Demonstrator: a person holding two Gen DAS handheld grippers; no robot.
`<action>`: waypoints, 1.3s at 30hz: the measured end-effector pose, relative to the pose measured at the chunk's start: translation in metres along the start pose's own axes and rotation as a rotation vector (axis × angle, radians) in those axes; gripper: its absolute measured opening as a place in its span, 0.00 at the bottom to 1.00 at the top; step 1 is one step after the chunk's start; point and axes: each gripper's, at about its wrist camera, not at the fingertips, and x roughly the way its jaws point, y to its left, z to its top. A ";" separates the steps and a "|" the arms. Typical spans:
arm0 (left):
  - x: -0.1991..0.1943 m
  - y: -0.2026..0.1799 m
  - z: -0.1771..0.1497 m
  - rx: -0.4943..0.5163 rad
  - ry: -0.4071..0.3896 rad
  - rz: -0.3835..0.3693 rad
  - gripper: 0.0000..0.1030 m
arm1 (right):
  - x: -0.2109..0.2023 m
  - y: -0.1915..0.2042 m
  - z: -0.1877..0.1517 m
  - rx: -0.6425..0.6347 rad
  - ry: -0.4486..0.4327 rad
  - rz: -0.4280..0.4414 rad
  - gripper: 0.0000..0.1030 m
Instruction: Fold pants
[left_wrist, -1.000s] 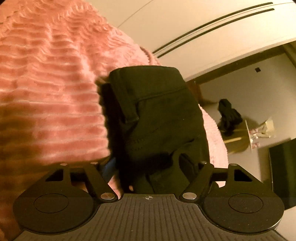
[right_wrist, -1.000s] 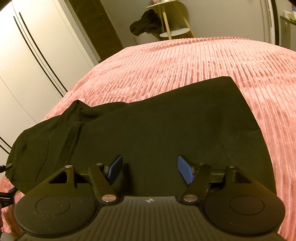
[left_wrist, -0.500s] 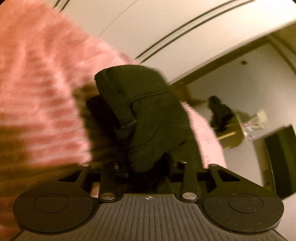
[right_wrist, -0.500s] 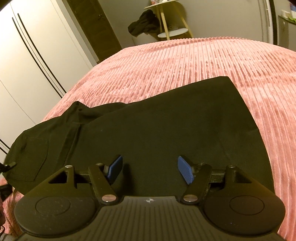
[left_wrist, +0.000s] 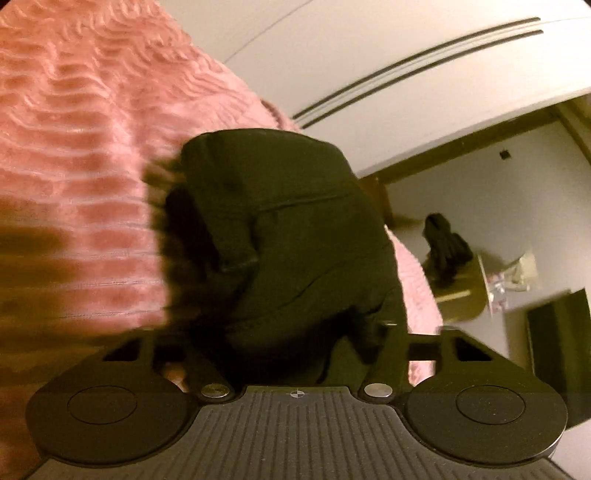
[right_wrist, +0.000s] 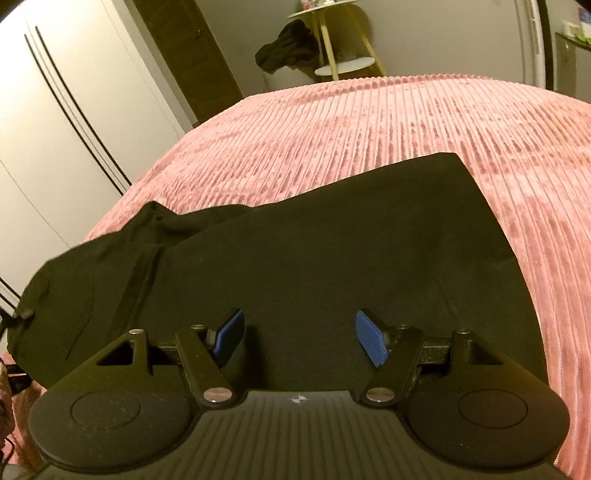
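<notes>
Black pants lie flat on bed, toward its left edge. Left tool clamps bunched waist end; right tool gapes above leg. Soft, limp, light; grip hems.

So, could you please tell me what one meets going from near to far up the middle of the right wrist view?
Right tool → black pants → pink bedspread → round side table by the wall.

The pants lie on the bed, wardrobe to the left.
</notes>
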 end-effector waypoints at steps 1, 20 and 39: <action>-0.004 -0.008 -0.002 0.059 -0.014 0.007 0.34 | -0.002 -0.002 0.001 0.016 -0.008 0.005 0.66; -0.081 -0.229 -0.247 1.248 -0.017 -0.344 0.27 | -0.069 -0.068 0.005 0.402 -0.266 0.141 0.66; -0.028 -0.156 -0.188 0.883 0.140 0.009 0.94 | -0.031 -0.094 0.008 0.546 -0.046 0.209 0.72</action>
